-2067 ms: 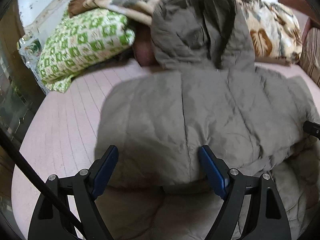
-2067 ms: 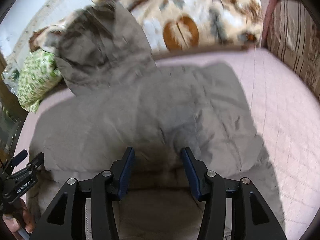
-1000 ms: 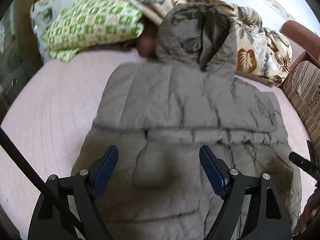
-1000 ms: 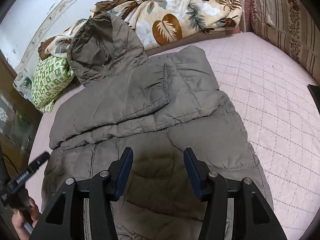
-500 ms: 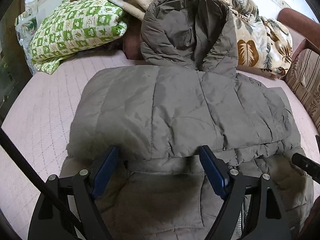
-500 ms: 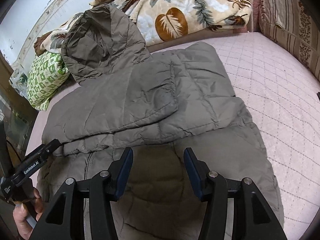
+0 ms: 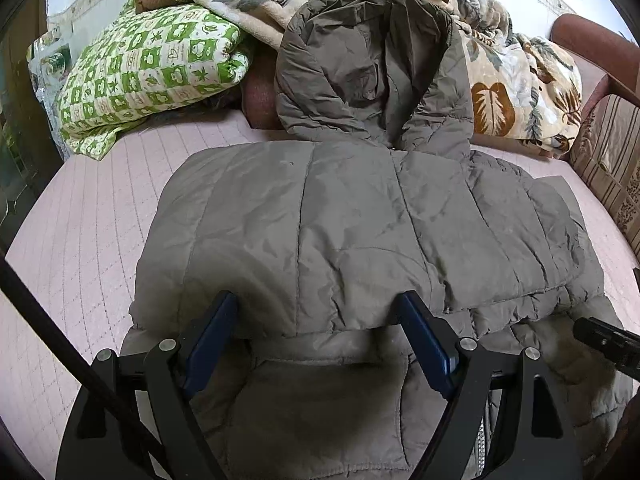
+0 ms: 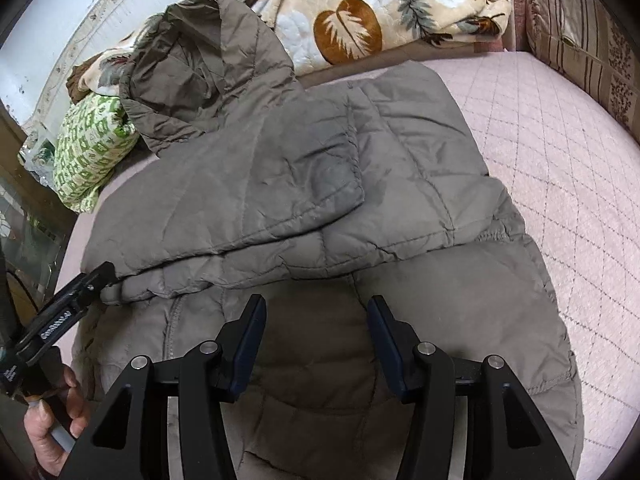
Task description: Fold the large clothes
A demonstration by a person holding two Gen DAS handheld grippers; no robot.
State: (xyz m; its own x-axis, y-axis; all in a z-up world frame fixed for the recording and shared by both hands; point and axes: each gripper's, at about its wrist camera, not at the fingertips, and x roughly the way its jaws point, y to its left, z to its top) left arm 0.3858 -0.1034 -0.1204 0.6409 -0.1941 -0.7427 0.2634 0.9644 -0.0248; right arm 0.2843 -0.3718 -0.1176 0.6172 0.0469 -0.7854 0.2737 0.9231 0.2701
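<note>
A large grey-brown hooded puffer jacket (image 7: 340,232) lies spread on a pink quilted bed (image 7: 80,216), with both sleeves folded across its chest. Its hood (image 7: 372,68) rests against the bedding at the back. My left gripper (image 7: 316,324) is open and empty, its blue pads straddling the edge of the folded sleeve over the lower body. In the right wrist view the jacket (image 8: 320,200) fills the middle. My right gripper (image 8: 316,320) is open and empty just above the jacket's lower part. The left gripper (image 8: 72,300) shows at the jacket's left edge.
A green-and-white checked pillow (image 7: 148,68) lies at the back left. A leaf-patterned blanket (image 8: 360,12) is heaped behind the hood. A striped cushion (image 8: 580,28) stands at the right edge. Bare pink bedspread (image 8: 560,160) lies right of the jacket.
Both grippers have pulled back toward the jacket's hem and then eased forward again. The sleeves lie folded across the chest. Both grippers have stayed open.
</note>
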